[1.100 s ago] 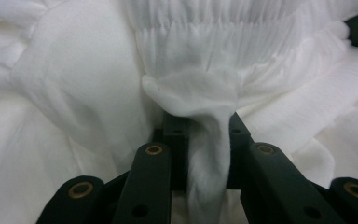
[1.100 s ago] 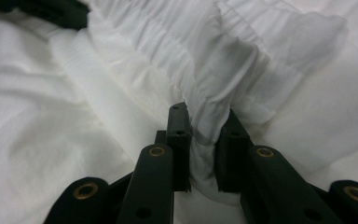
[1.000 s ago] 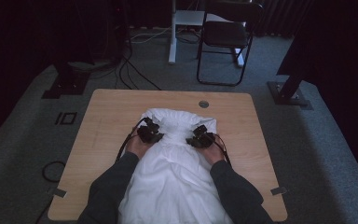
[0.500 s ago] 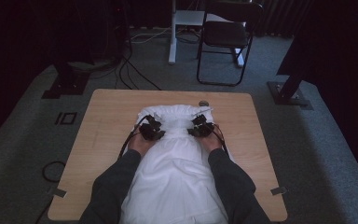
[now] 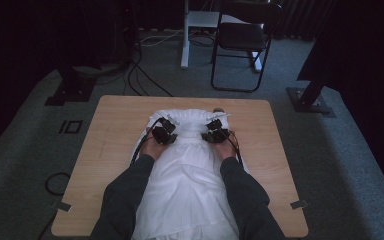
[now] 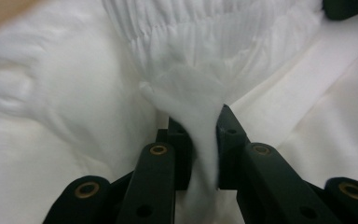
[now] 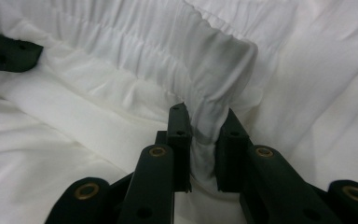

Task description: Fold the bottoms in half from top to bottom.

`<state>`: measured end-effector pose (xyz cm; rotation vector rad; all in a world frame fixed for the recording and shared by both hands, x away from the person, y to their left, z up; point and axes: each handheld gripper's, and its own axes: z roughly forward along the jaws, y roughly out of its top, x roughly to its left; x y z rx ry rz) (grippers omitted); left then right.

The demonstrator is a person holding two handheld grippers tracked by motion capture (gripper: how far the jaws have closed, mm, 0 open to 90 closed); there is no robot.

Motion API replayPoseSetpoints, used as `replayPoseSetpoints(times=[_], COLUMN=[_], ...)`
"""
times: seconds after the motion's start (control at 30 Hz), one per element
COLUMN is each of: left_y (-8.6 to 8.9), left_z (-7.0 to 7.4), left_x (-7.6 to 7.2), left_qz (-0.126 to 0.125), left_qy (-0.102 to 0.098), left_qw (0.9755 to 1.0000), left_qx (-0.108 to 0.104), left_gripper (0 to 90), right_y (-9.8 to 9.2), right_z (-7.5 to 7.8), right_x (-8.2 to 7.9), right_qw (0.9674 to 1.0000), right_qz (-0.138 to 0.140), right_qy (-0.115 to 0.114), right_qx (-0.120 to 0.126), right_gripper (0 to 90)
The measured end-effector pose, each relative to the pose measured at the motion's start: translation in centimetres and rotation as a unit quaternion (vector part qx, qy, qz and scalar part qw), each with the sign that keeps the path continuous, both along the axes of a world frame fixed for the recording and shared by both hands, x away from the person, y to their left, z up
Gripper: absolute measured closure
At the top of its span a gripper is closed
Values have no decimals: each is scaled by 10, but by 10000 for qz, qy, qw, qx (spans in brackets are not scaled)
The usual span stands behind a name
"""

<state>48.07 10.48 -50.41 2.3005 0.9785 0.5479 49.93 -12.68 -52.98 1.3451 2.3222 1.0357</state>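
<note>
A white garment [image 5: 185, 175] with a gathered elastic band lies down the middle of the wooden table [image 5: 115, 125]. My left gripper [image 5: 166, 134] is shut on a bunched fold of the white cloth [image 6: 200, 116] near the left end of the band, its jaws having just closed a little more on it. My right gripper [image 5: 215, 133] is shut on the folded end of the elastic band [image 7: 214, 112] at the right. In the right gripper view, the white garment [image 7: 98, 84] lies pleated in front of the jaws [image 7: 204, 140]. Both hands rest on the garment's far part.
The person's dark sleeves [image 5: 130, 195] lie along both sides of the garment. A small round fitting [image 5: 219, 110] sits in the tabletop just behind the cloth. Beyond the table stand a black folding chair [image 5: 242, 40], a white stand [image 5: 185, 35], cables and dark stand bases.
The two grippers have moved away from the person, the right one a little outward, drawing the bunched top of the garment flatter and wider toward the table's far edge.
</note>
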Motion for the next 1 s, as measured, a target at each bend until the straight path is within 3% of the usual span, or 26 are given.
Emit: replayPoseSetpoints(times=[0.07, 0.2, 0.3, 0.4, 0.47, 0.53, 0.63, 0.7, 0.8, 0.9, 1.0], left_y=[6, 14, 15, 18, 20, 23, 26, 28, 29, 27, 23], left_z=[21, 66, 95, 112, 115, 108, 85, 59, 22, -7, -27], left_x=[-8, -30, -50, -74, -90, -104, -120, -128, -138, -148, -153], left_qz=[-64, -240, -448, -642, -753, -854, -922, -927, -942, -967, -984], left_qy=[-199, -642, -943, -1114, -1126, -1030, -789, -501, -34, 316, 496], left_qw=[9992, 9918, 9868, 9824, 9819, 9827, 9862, 9890, 9907, 9919, 9931], left_qx=[-346, -1079, -1239, -1354, -1323, -1278, -1127, -1040, -982, -765, -403], left_gripper=[807, 813, 814, 817, 816, 816, 812, 810, 809, 806, 800], right_y=[-8, -26, -35, -39, -40, -40, -39, -36, -33, -31, -28], right_z=[14, 60, 98, 126, 134, 132, 110, 88, 57, 31, 10], right_x=[-5, -21, -40, -62, -78, -92, -114, -126, -140, -153, -163], right_qw=[9995, 9946, 9886, 9834, 9817, 9812, 9824, 9837, 9859, 9867, 9872], right_qz=[42, 234, 429, 614, 761, 921, 1110, 1213, 1360, 1480, 1545], right_qy=[-184, -792, -1252, -1575, -1651, -1619, -1442, -1291, -959, -664, -384], right_qx=[252, 635, 714, 654, 564, 512, 426, 303, 176, 76, -51], right_gripper=[788, 788, 789, 790, 790, 790, 790, 790, 790, 789, 787])
